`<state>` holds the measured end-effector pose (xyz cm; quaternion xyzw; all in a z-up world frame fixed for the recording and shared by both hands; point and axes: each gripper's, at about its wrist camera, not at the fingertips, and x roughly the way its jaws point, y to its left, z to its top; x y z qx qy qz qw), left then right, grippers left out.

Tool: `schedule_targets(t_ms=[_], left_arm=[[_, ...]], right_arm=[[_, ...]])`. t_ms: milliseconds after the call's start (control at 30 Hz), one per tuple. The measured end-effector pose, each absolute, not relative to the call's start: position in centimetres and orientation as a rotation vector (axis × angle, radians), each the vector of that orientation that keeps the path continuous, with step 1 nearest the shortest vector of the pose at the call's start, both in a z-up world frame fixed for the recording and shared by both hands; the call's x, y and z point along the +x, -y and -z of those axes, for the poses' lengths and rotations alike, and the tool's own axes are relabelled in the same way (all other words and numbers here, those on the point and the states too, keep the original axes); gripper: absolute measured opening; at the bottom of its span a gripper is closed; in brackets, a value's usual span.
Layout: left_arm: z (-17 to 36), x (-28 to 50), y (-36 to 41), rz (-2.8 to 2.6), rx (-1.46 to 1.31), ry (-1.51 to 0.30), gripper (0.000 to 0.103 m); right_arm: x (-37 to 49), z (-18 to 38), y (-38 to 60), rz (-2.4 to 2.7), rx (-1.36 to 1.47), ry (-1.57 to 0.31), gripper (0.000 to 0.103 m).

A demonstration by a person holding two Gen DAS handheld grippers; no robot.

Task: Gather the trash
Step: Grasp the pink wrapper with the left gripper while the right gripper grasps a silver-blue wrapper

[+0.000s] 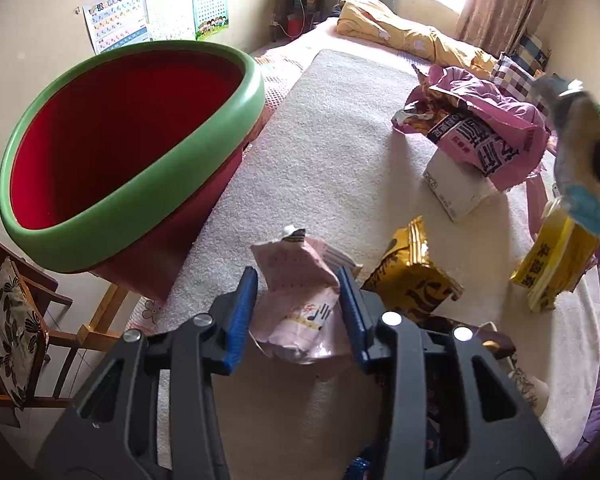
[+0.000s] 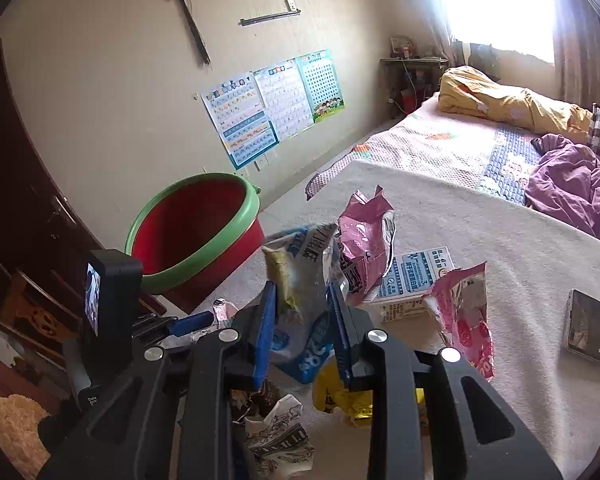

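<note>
Pale pink wrapper pinched in my left gripper jaws, above bed's near edge. My right gripper jaws clamp blue-white wrapper. Red basin with green rim beside bed's left edge.

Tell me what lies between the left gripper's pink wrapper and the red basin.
Nothing: in the left wrist view only bare cream blanket separates the pink wrapper, clamped in the left gripper, from the red basin.
</note>
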<state>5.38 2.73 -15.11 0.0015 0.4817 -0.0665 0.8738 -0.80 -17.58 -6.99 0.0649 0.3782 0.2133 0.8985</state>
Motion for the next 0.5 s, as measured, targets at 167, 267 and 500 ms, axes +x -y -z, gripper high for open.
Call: schedule_targets(t_ms=[167,267,500], left_arm=[[13.7,4.7,-2.8,0.127,0.01,-0.964,0.019],[13.3,4.5,-2.9,0.136,0.006,-0.967,0.019],[13.4,4.1,-2.7,0.169,0.005,-0.979,0.033]], right_arm=[[-1.1,6.9,17.8,-0.449,0.129,-0.783,0.024],[-1.0,7.6,17.9,-0.452,0.134,-0.815,0.025],[-2.3,9.1,19.3,-0.425,0.137,-0.884,0.024]])
